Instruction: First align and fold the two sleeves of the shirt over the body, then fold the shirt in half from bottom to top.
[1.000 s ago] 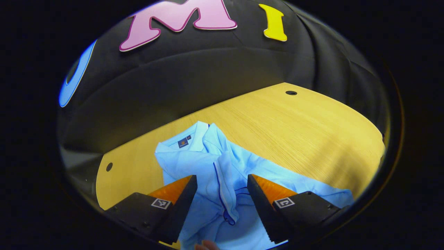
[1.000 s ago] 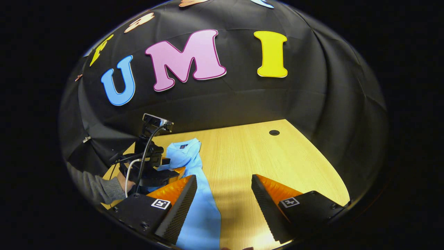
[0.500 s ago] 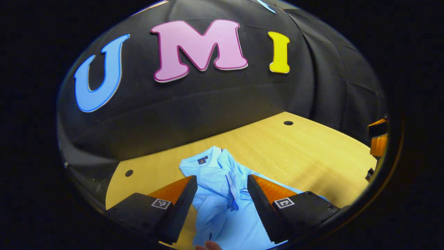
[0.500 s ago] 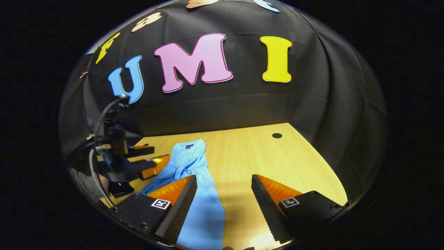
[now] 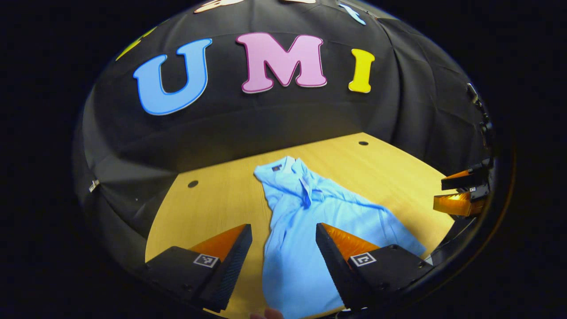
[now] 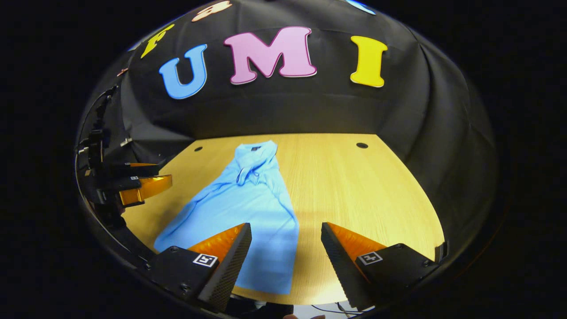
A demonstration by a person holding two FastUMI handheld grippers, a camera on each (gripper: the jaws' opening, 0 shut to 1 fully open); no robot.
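Note:
A light blue polo shirt [image 5: 305, 226] lies flat on the wooden table [image 5: 212, 208], collar [image 5: 283, 170] at the far end and hem toward me. Cloth is bunched just below the collar, and the shirt forms one long narrow shape. My left gripper [image 5: 283, 261] hovers open above the hem end, holding nothing. In the right gripper view the same shirt [image 6: 252, 199] runs from its collar [image 6: 257, 153] down to the near table edge. My right gripper [image 6: 285, 261] is open over the hem's right corner, empty. The left gripper [image 6: 133, 186] shows at the left, off the shirt.
The table has two small round holes near its back corners [image 6: 362, 145] [image 6: 198, 149]. Bare wood [image 6: 363, 199] stretches to the right of the shirt. The black cloth wall closes the back and sides. The right gripper [image 5: 463, 195] shows at the right edge of the left gripper view.
Both grippers have drawn back and up from the shirt, so more of the table shows. The left gripper, which was low over the bunched cloth, now stands clear of it.

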